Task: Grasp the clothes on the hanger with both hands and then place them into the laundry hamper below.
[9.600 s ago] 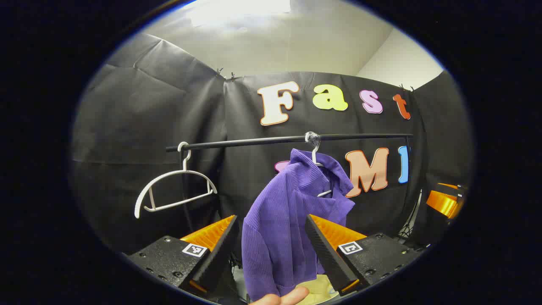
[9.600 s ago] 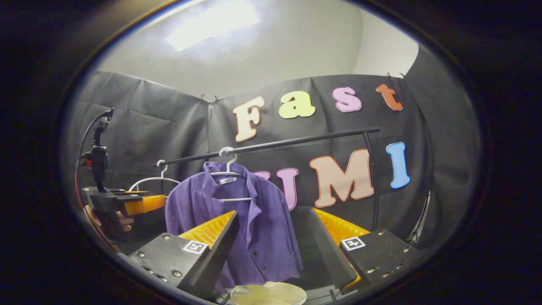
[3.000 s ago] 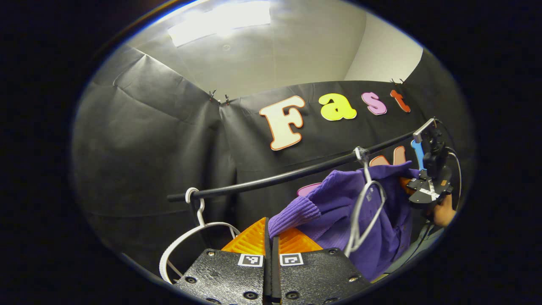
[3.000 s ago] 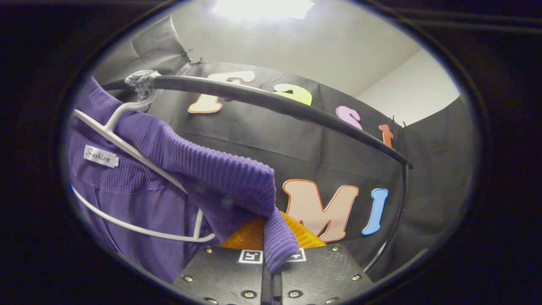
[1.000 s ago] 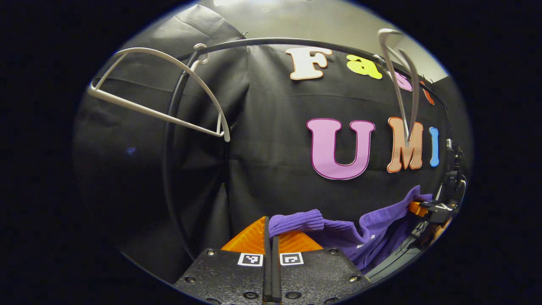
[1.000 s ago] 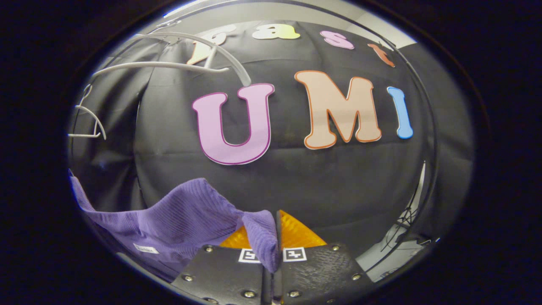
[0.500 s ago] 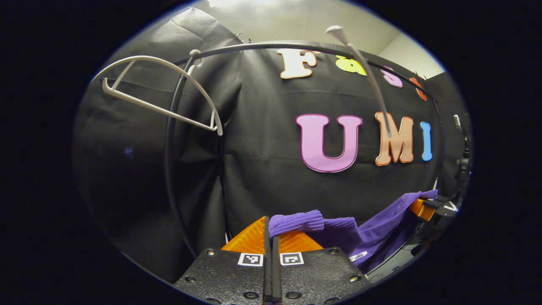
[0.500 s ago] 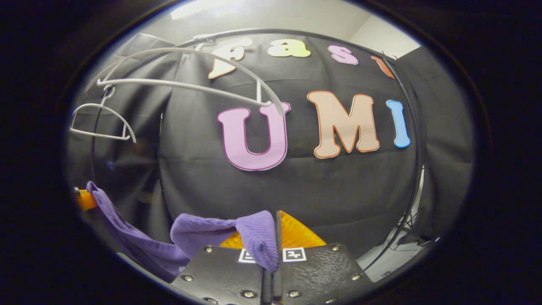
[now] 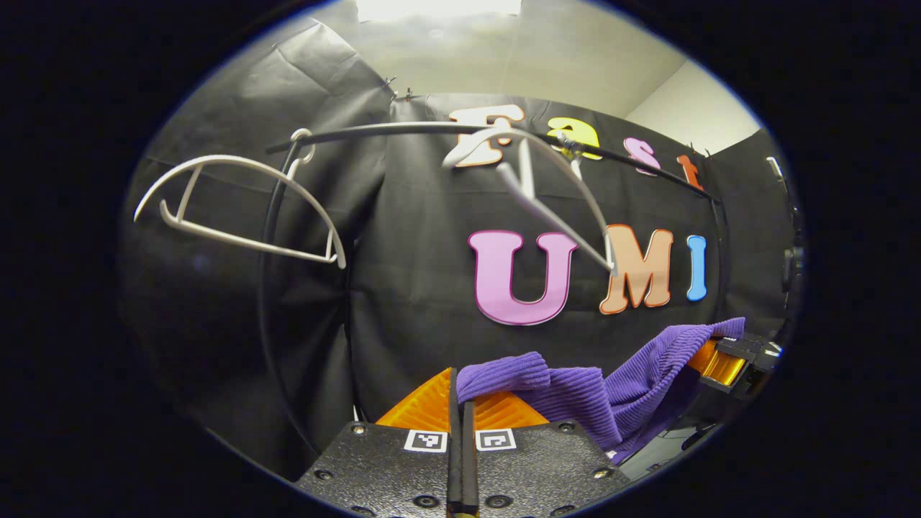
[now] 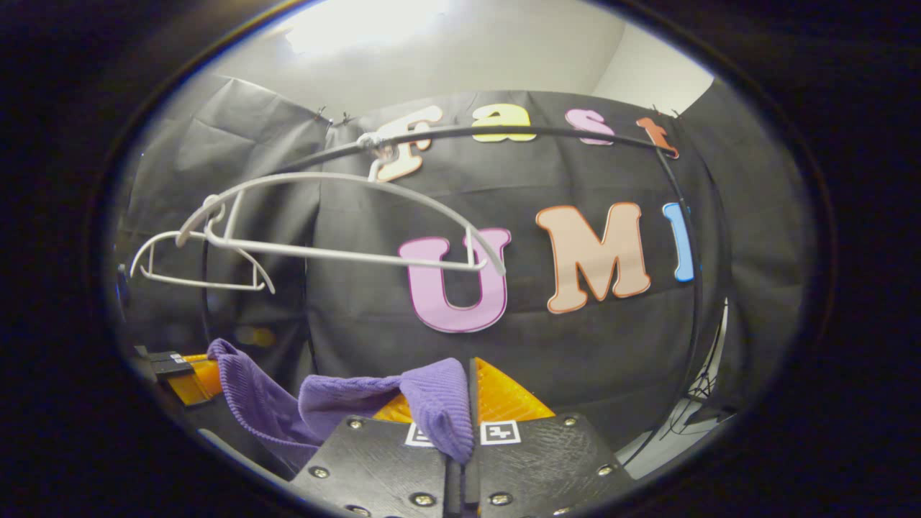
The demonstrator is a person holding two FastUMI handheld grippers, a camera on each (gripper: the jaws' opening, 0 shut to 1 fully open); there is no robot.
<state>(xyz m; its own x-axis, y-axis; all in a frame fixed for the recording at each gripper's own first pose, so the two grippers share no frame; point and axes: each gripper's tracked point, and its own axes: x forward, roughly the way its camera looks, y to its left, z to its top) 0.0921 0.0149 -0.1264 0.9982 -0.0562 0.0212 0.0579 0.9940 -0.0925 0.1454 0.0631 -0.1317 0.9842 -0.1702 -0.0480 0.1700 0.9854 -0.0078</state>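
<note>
The purple ribbed garment (image 9: pixel 575 396) is off the hanger and sags between both grippers. My left gripper (image 9: pixel 460 396) is shut on one shoulder fold at the bottom of the left gripper view. There the right gripper (image 9: pixel 727 360) shows at the far right, holding the other end. In the right gripper view my right gripper (image 10: pixel 468 392) is shut on a purple fold (image 10: pixel 432 396), and the left gripper (image 10: pixel 183 370) shows at the lower left with cloth draped over it. The bare white hanger (image 9: pixel 532 194) (image 10: pixel 345 216) hangs tilted on the black rail (image 10: pixel 518 133).
A second bare white hanger (image 9: pixel 237 208) (image 10: pixel 198 262) hangs at the rail's left end by the upright post (image 9: pixel 268 302). The rail's right post (image 10: pixel 701 302) stands at the right, with cables (image 10: pixel 691 403) near the floor. Black cloth walls close in behind.
Both grippers still hold the garment. Both views have tipped slightly downward, so rail and hangers sit lower in frame. The freed hanger has swung round on the rail.
</note>
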